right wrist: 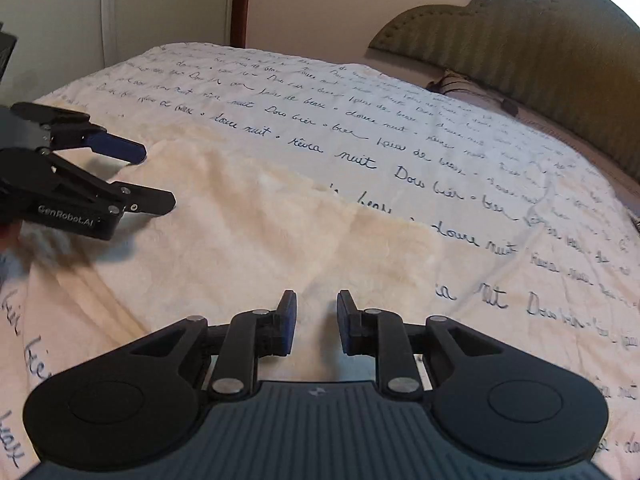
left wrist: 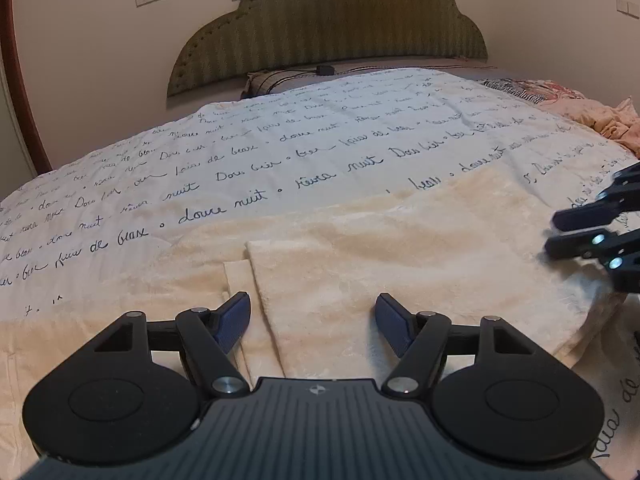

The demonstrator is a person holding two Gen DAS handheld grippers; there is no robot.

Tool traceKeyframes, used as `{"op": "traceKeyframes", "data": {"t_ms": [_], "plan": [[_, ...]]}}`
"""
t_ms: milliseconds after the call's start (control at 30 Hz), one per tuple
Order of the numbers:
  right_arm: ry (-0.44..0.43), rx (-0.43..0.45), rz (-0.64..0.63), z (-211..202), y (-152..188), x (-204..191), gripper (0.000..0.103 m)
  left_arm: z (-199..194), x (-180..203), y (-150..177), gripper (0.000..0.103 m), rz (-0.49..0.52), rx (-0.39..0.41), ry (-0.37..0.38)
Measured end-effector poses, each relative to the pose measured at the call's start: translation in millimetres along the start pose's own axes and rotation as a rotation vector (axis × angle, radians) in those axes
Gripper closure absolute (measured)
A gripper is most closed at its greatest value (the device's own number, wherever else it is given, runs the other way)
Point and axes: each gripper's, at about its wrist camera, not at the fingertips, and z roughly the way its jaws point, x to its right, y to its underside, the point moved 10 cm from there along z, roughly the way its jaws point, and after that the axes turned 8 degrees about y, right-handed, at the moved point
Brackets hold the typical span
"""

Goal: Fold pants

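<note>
Cream fleece pants lie folded flat on the bed, one layer's edge running down toward my left gripper. That gripper hovers over the near part of the pants, open wide, nothing between its blue pads. From the right wrist view the pants spread across the middle, with the left gripper over their left side. My right gripper sits low over the pants' near right part, its jaws only slightly apart and empty. It shows at the right edge of the left wrist view as the right gripper.
A white blanket printed with dark script covers the bed under the pants. A padded olive headboard and a pillow are at the far end. Crumpled pink cloth lies far right. A brown door frame stands beyond the bed.
</note>
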Motion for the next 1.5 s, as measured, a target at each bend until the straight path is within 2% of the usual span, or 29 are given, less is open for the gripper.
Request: {"op": "traceKeyframes", "data": {"t_ms": [67, 133, 167, 233, 300, 400, 533, 633, 667, 700, 733, 833, 900, 1000, 1067, 1100, 1133, 1200, 1233, 1333, 1367, 1433, 1500], "plan": [[0.131, 0.046, -0.005, -16, 6, 13, 0.075, -3, 2, -1, 0.030, -0.012, 0.012, 0.003], [0.201, 0.115, 0.035, -40, 13, 27, 0.049, -3, 5, -1, 0.030, -0.011, 0.016, 0.018], [0.211, 0.146, 0.057, -51, 17, 32, 0.044, -1, 6, 0, 0.029, -0.011, 0.017, 0.015], [0.218, 0.192, 0.060, -70, 26, 34, 0.042, 2, 6, 2, 0.027, -0.019, 0.027, 0.002], [0.219, 0.187, 0.015, -78, 37, 27, 0.042, 2, 6, 3, 0.024, -0.040, 0.042, -0.006], [0.231, 0.140, -0.055, -71, 52, 15, 0.042, 2, 9, 3, 0.022, -0.047, 0.052, -0.017], [0.205, 0.119, -0.051, -56, 57, 7, 0.042, 0, 13, 4, 0.018, -0.024, 0.048, -0.022], [0.278, 0.116, -0.082, -49, 57, 7, 0.040, 1, 11, 6, 0.016, -0.026, 0.049, -0.020], [0.307, 0.105, -0.071, -45, 59, 12, 0.037, 2, 11, 8, 0.014, -0.025, 0.048, -0.018], [0.351, 0.086, -0.037, -42, 61, 21, 0.024, 2, 11, 9, 0.012, -0.023, 0.044, -0.013], [0.383, 0.073, 0.011, -41, 64, 31, 0.015, 1, 11, 9, 0.012, -0.022, 0.042, -0.015], [0.318, -0.002, 0.143, -36, 78, 41, 0.016, -8, 10, 6, 0.014, -0.018, 0.043, -0.024], [0.277, -0.021, 0.145, -45, 78, 42, 0.016, -16, 8, -1, 0.013, -0.020, 0.075, -0.021], [0.174, 0.062, 0.188, -75, 57, 44, 0.019, -15, 8, -6, 0.013, -0.025, 0.094, -0.020], [0.130, 0.152, 0.247, -90, 33, 46, 0.023, -4, 11, 1, 0.013, -0.018, 0.046, -0.021], [0.115, 0.187, 0.262, -91, 24, 45, 0.033, 3, 14, 7, 0.013, -0.009, 0.015, -0.022], [0.112, 0.201, 0.258, -86, 14, 40, 0.051, 4, 16, 10, 0.013, 0.003, 0.020, -0.030], [0.113, 0.186, 0.208, -65, 5, 24, 0.064, -1, 19, 10, 0.015, 0.046, 0.037, -0.039], [0.090, 0.155, 0.171, -49, 6, 13, 0.068, -5, 20, 6, 0.014, 0.067, 0.048, -0.033], [0.096, -0.017, -0.004, -5, 29, -18, 0.069, -15, 15, -9, 0.013, 0.094, 0.096, -0.032], [0.107, -0.016, -0.026, -3, 30, -22, 0.070, -14, 13, -15, 0.013, 0.090, 0.102, -0.022], [0.077, 0.022, 0.025, -10, 15, -17, 0.070, -4, 9, -24, 0.013, 0.058, 0.087, 0.009], [0.074, 0.090, 0.071, -17, -10, -7, 0.070, 20, 5, -25, 0.014, -0.001, 0.018, 0.036]]}}
